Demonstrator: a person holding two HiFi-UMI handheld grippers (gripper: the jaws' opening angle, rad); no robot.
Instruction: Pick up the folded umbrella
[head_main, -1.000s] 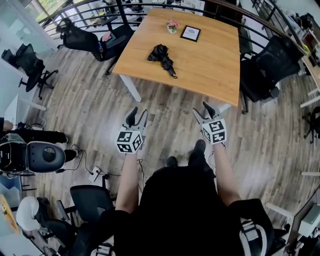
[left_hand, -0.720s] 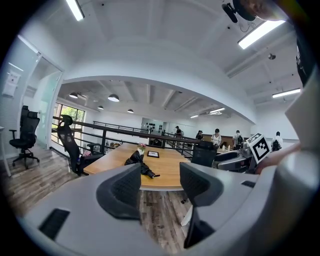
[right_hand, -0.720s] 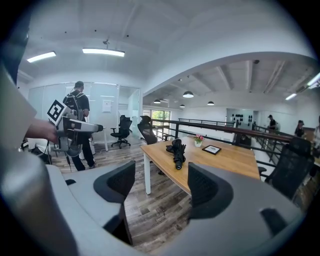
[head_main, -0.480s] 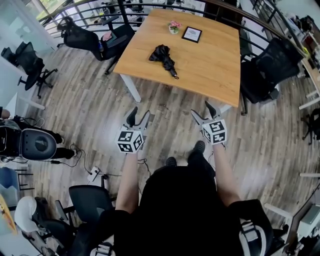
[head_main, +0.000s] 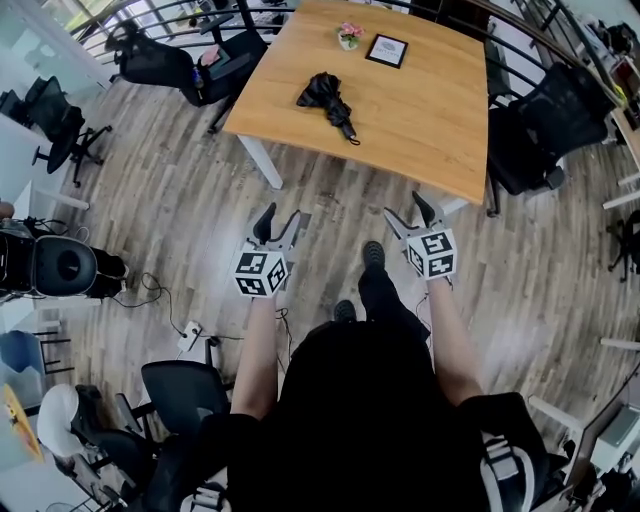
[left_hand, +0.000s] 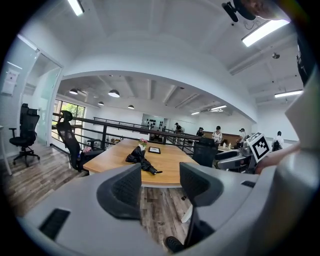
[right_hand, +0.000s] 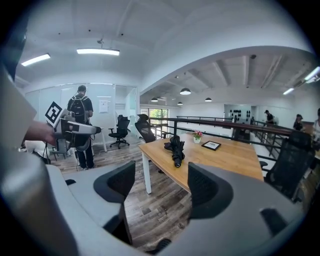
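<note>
A black folded umbrella (head_main: 328, 100) lies on the wooden table (head_main: 420, 120), left of its middle; it also shows in the left gripper view (left_hand: 142, 158) and the right gripper view (right_hand: 175, 148). Both grippers hang over the floor, well short of the table's near edge. My left gripper (head_main: 277, 222) is open with nothing between its jaws, pointing toward the table (left_hand: 159, 181). My right gripper (head_main: 410, 213) is open and empty too (right_hand: 160, 187).
A small flower pot (head_main: 348, 36) and a framed picture (head_main: 385, 50) stand at the table's far end. Black office chairs (head_main: 540, 125) flank the table on both sides. A railing (head_main: 200, 15) runs behind it. More chairs and cables sit at the left.
Both grippers' jaws have spread wider. The person has stepped forward, one foot now ahead between the grippers, and the table sits slightly nearer in view.
</note>
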